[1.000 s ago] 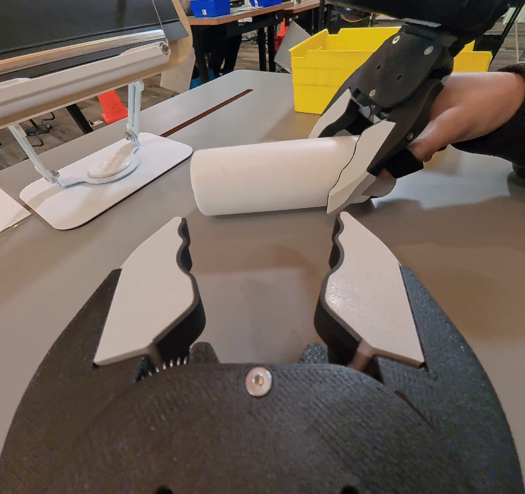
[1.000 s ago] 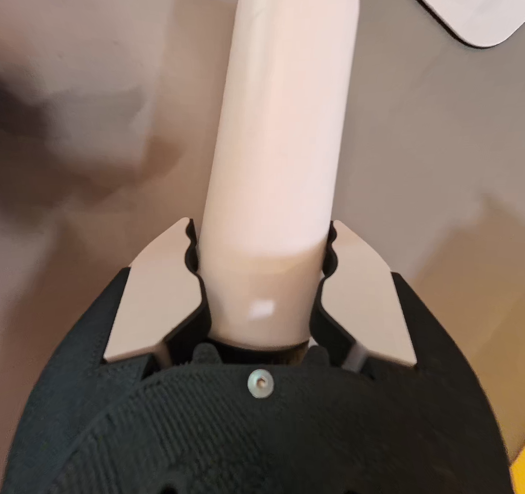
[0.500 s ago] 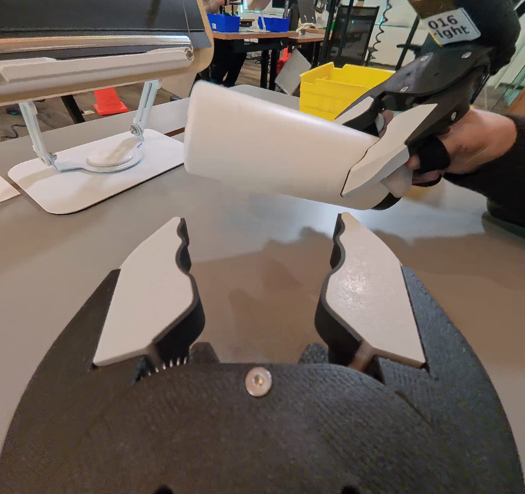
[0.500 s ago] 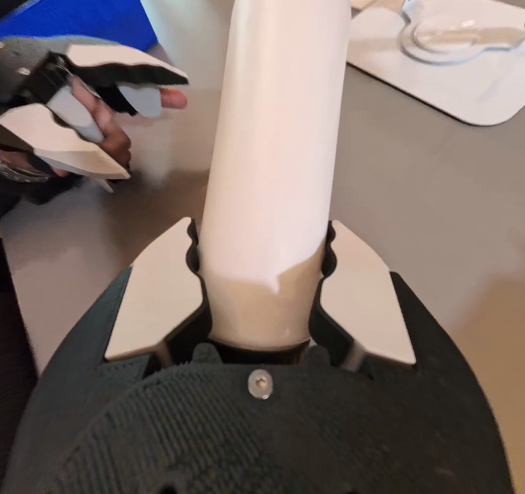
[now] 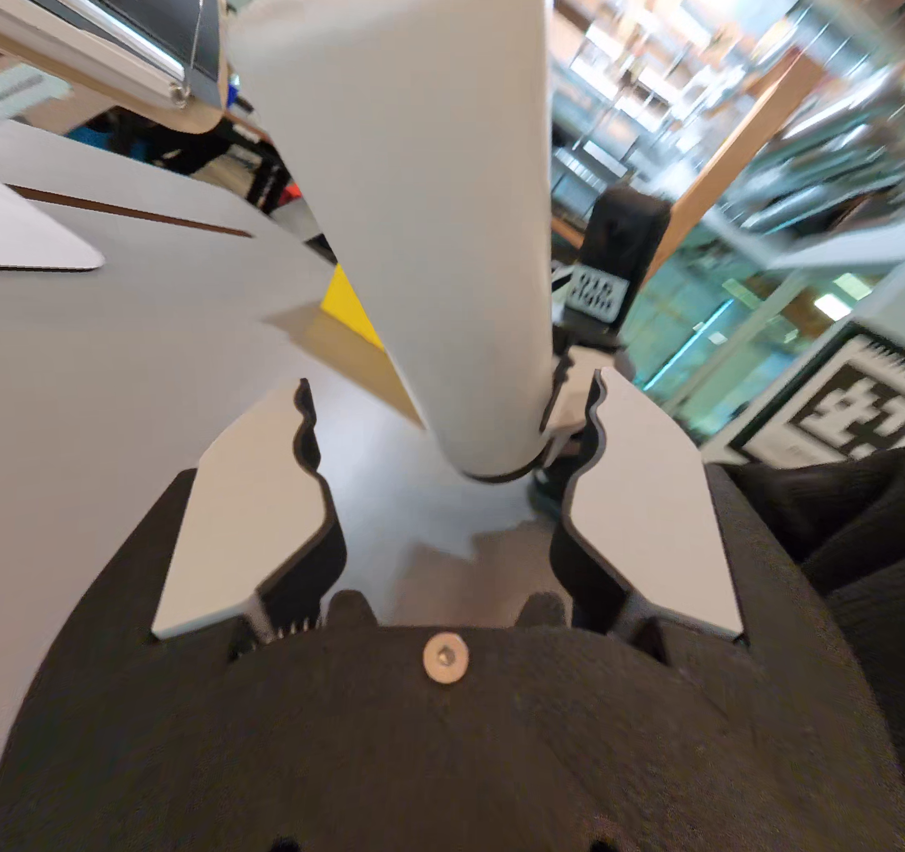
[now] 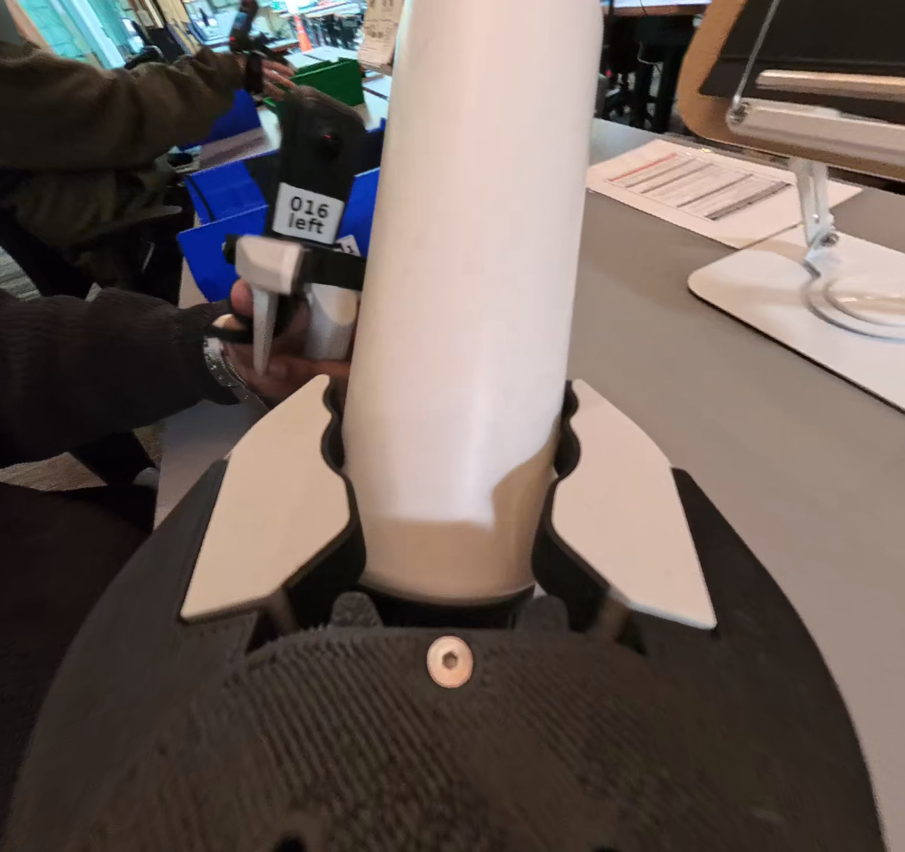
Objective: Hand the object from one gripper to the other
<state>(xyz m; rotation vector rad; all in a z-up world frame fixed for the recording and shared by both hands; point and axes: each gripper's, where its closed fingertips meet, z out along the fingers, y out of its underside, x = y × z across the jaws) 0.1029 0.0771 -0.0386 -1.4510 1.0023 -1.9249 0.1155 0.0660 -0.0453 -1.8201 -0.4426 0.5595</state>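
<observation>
White cylinder (image 6: 480,241) sits clamped at its base between the fingers of the right gripper (image 6: 448,417), raised above the grey table (image 6: 710,388). Beside it to the left, the left gripper (image 5: 450,417) has its fingers spread apart, the cylinder's lower end (image 5: 489,437) just ahead of them, ungripped.

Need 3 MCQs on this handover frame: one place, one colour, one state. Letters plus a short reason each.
1. The white tube is held at its:
A. near end
B. middle
C. far end

2. The bins behind the left gripper are:
A. red
B. blue
C. grey

3. The left gripper's jaws are:
A. shut on the tube
B. shut, empty
C. open, spread apart

Key:
1 A, the right gripper clamps the end nearest its camera.
2 B, blue bins show in the right wrist view.
3 C, the left wrist view shows a wide gap between its fingers.
</observation>
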